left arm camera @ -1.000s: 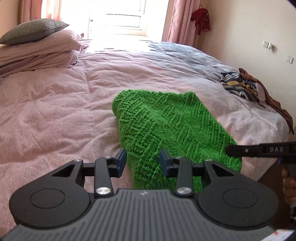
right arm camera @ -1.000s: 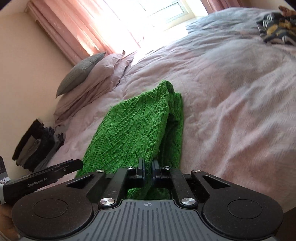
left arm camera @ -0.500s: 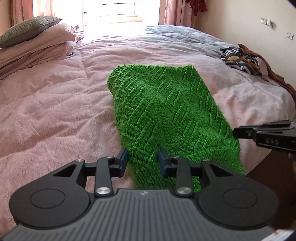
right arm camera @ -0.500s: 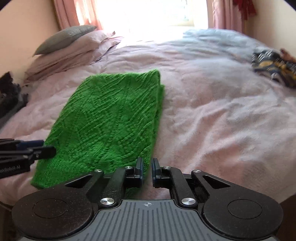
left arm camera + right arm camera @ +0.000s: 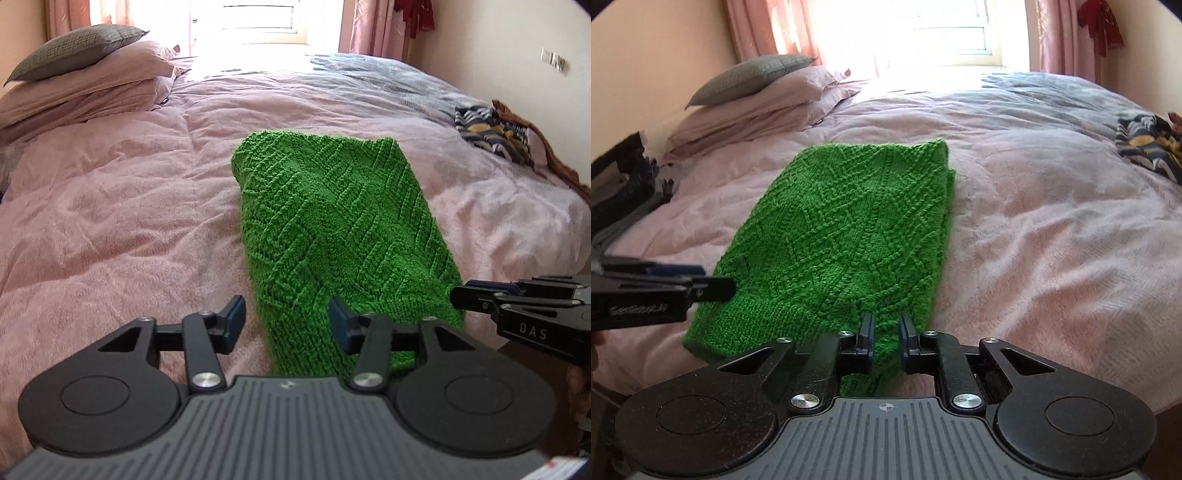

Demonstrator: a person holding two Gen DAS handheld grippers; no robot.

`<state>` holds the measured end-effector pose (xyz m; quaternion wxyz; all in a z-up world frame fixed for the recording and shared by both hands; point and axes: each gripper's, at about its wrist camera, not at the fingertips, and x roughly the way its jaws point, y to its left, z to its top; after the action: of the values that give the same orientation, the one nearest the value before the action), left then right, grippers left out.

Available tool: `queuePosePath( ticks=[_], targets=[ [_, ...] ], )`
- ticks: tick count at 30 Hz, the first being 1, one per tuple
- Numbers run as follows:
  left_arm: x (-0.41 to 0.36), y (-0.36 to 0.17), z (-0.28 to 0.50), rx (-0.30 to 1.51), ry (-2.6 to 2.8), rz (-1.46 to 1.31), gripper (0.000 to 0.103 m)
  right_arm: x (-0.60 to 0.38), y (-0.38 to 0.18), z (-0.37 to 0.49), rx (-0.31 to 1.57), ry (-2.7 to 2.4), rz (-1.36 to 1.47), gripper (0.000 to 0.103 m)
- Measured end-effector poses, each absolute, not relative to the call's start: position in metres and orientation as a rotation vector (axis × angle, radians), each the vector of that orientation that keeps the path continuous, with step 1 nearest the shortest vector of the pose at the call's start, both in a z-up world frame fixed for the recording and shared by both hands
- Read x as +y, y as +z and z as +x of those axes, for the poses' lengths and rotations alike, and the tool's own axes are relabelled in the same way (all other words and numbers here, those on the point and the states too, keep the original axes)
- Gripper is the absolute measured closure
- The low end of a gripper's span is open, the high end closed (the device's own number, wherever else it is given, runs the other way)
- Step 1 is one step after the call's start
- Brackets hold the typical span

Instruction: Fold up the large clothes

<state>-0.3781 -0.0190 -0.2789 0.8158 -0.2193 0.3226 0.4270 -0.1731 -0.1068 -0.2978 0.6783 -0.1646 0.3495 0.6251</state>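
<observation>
The left gripper (image 5: 284, 319) and the right gripper (image 5: 885, 330) both point downward, their fingers opening, side by side.

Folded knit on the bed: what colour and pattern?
Bright green knit, raised zigzag ribbing; right wrist view shows it best.

Left wrist view: looks forward and downward along the left gripper (image 5: 284, 317) from the near edge of the bed (image 5: 110, 221); faces the window (image 5: 258, 22) at the far end. Close to the near end of the folded green knitted garment (image 5: 332, 229), which runs away from the lens. Right gripper (image 5: 458, 293) enters at the right edge.

Right wrist view: same edge, further right, same heading toward the window (image 5: 945, 29), looking along the right gripper (image 5: 886, 328). Left gripper (image 5: 727, 286) enters at the left edge.

Shared ground: garment (image 5: 849, 229), pink duvet, stacked pillows (image 5: 81, 85) (image 5: 757, 99) at upper left, patterned cloth (image 5: 491, 133) (image 5: 1145, 144) at right.
</observation>
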Motion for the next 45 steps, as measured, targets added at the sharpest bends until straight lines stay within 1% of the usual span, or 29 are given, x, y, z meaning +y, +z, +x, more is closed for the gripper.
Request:
queuePosePath(
  ticks=[1,2,3,5,9,12,16,17,18,19,20,21,23,26,30,32,34,36,38,39,43,45],
  targets=[
    [-0.021,-0.279,-0.389,0.655,0.916,-0.512,0.043,-0.114,-0.296,-0.167,0.804,1.389,-0.335,0.077],
    [-0.024,-0.28,-0.401,0.618,0.922,-0.565,0.038,-0.122,-0.295,-0.159,0.824,1.375,-0.291,0.062],
    [-0.026,-0.284,-0.415,0.573,0.921,-0.633,0.032,-0.131,-0.295,-0.152,0.844,1.362,-0.242,0.053],
    [-0.028,-0.297,-0.441,0.492,0.91,-0.803,0.026,-0.144,-0.296,-0.139,0.884,1.338,-0.178,0.052],
    [-0.025,-0.331,-0.466,0.316,0.842,-1.129,0.025,-0.163,-0.298,-0.118,0.941,1.283,-0.113,0.052],
    [-0.021,-0.342,-0.46,0.203,0.795,-1.221,0.025,-0.172,-0.297,-0.108,0.962,1.253,-0.084,0.052],
    [-0.014,-0.355,-0.444,0.125,0.783,-1.3,0.026,-0.182,-0.295,-0.097,0.961,1.219,-0.056,0.052],
    [-0.014,-0.359,-0.44,0.11,0.79,-1.316,0.029,-0.183,-0.296,-0.095,0.961,1.209,-0.056,0.052],
    [-0.013,-0.362,-0.437,0.103,0.804,-1.322,0.046,-0.184,-0.297,-0.093,0.964,1.197,-0.055,0.052],
    [-0.012,-0.363,-0.434,0.109,0.819,-1.317,0.06,-0.185,-0.298,-0.091,0.97,1.186,-0.053,0.052],
    [-0.01,-0.361,-0.431,0.128,0.828,-1.289,0.069,-0.186,-0.299,-0.089,0.976,1.178,-0.051,0.052],
    [-0.01,-0.356,-0.431,0.141,0.843,-1.254,0.076,-0.185,-0.302,-0.087,0.984,1.17,-0.051,0.052],
    [-0.009,-0.34,-0.432,0.19,0.861,-1.16,0.08,-0.185,-0.304,-0.084,0.992,1.159,-0.054,0.052],
    [0.004,-0.309,-0.454,0.225,0.9,-1.037,0.081,-0.183,-0.303,-0.078,0.983,1.157,-0.062,0.052],
    [0.038,-0.264,-0.494,0.327,0.973,-0.829,0.081,-0.172,-0.3,-0.07,0.989,1.19,-0.054,0.052],
    [0.061,-0.249,-0.508,0.379,1.008,-0.758,0.081,-0.16,-0.298,-0.07,1.0,1.239,-0.051,0.052],
    [0.077,-0.246,-0.516,0.425,1.035,-0.694,0.08,-0.143,-0.296,-0.073,1.014,1.309,-0.041,0.052],
    [0.091,-0.257,-0.523,0.45,1.051,-0.755,0.078,-0.119,-0.294,-0.078,1.05,1.417,-0.021,0.052],
    [0.088,-0.271,-0.526,0.427,1.065,-0.83,0.075,-0.097,-0.296,-0.083,1.1,1.478,0.016,0.052],
    [0.081,-0.276,-0.531,0.407,1.075,-0.845,0.072,-0.084,-0.299,-0.085,1.138,1.513,0.045,0.052],
    [0.038,-0.278,-0.56,0.267,1.112,-0.952,0.07,-0.047,-0.31,-0.083,1.295,1.562,0.161,0.052],
    [0.013,-0.271,-0.571,0.217,1.138,-0.988,0.068,-0.034,-0.314,-0.082,1.338,1.576,0.204,0.052]
  ],
)
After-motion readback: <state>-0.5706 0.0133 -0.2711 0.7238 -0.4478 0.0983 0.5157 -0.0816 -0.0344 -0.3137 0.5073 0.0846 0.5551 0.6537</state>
